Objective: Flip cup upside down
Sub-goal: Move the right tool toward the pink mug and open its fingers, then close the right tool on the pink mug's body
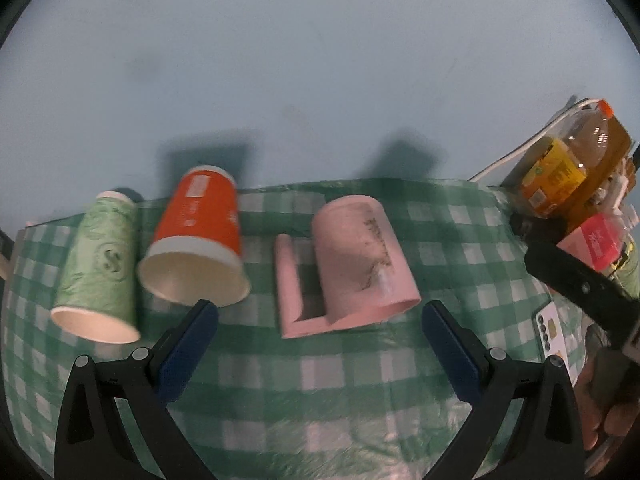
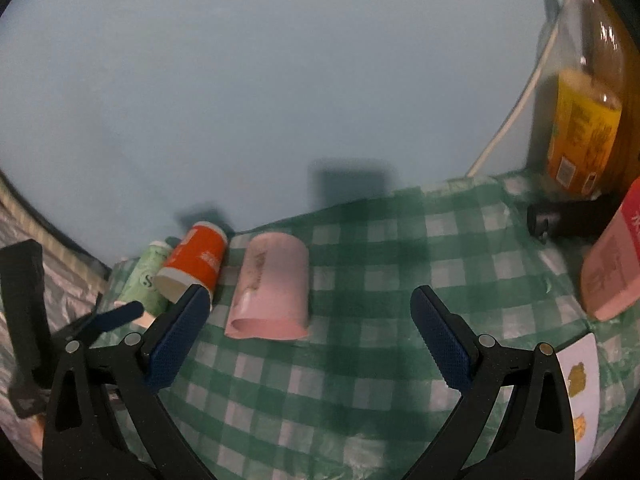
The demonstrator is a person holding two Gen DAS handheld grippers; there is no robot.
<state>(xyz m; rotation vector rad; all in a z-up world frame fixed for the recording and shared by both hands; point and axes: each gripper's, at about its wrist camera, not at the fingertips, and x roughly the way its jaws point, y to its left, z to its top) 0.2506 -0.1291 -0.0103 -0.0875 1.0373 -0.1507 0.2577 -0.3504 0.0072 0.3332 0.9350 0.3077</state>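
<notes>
Three cups lie on their sides on the green checked tablecloth (image 1: 320,380). A pink mug (image 1: 360,256) with a square handle lies in the middle, also in the right wrist view (image 2: 276,288). An orange paper cup (image 1: 196,240) (image 2: 196,260) lies left of it, mouth toward me. A green paper cup (image 1: 96,264) (image 2: 146,276) lies farthest left. My left gripper (image 1: 320,312) is open, just in front of the mug. My right gripper (image 2: 312,304) is open and empty, just right of the mug.
A large bottle of amber drink (image 1: 568,168) (image 2: 584,92) stands at the back right by the blue wall. A pink-red carton (image 2: 616,256), a black cylinder (image 2: 568,220) and a white card (image 2: 580,384) lie at the right. The other gripper shows at each view's edge.
</notes>
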